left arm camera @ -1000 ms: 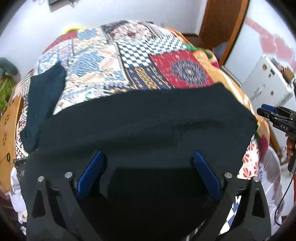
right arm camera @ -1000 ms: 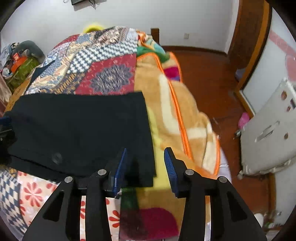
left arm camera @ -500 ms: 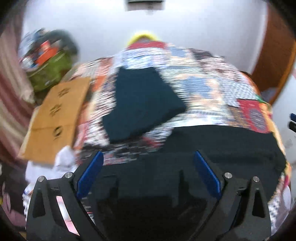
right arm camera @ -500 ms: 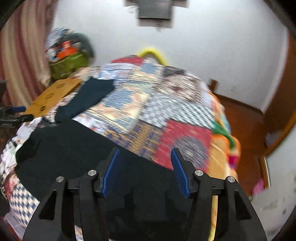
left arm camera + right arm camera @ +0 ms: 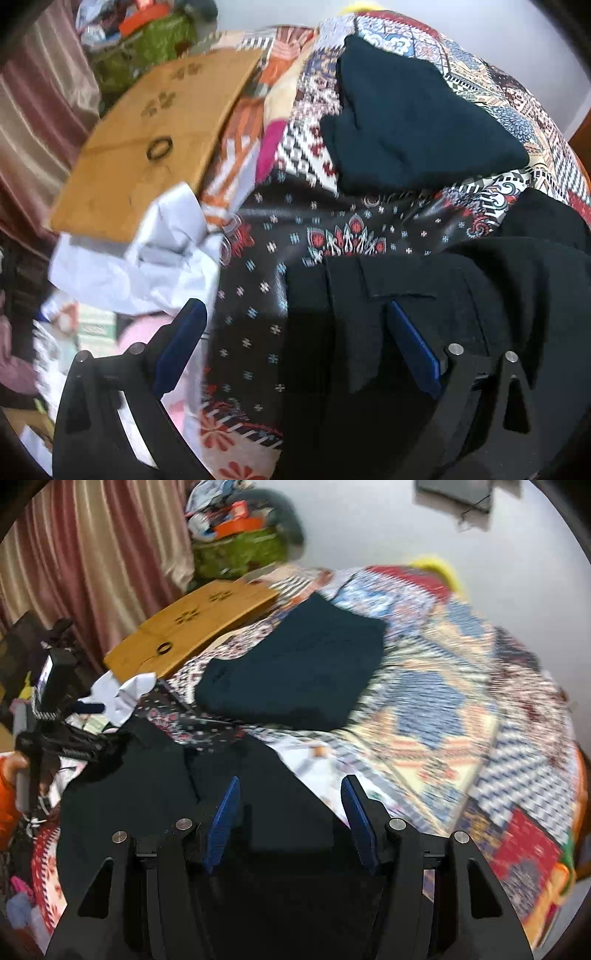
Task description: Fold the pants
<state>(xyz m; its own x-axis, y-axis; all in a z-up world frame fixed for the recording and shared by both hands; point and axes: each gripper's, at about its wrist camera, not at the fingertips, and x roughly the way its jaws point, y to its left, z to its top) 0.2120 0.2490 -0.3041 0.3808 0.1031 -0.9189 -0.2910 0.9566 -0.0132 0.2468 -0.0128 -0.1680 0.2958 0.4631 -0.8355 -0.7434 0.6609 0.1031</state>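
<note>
We find the black pants [image 5: 155,812] lying soft and limp on the patterned bed [image 5: 443,709], both the left claw [image 5: 295,339] and right claw [image 5: 290,819] released above them, so we judge doubled edges or the waistband the surest hold.

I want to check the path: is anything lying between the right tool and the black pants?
Nothing visible does. The right tool hangs open directly over the black pants, with only their cloth between its blue pads.

Pants [image 5: 147,812] on bedspread [image 5: 443,701], folded garment [image 5: 295,672] behind, board [image 5: 192,631] left.
</note>
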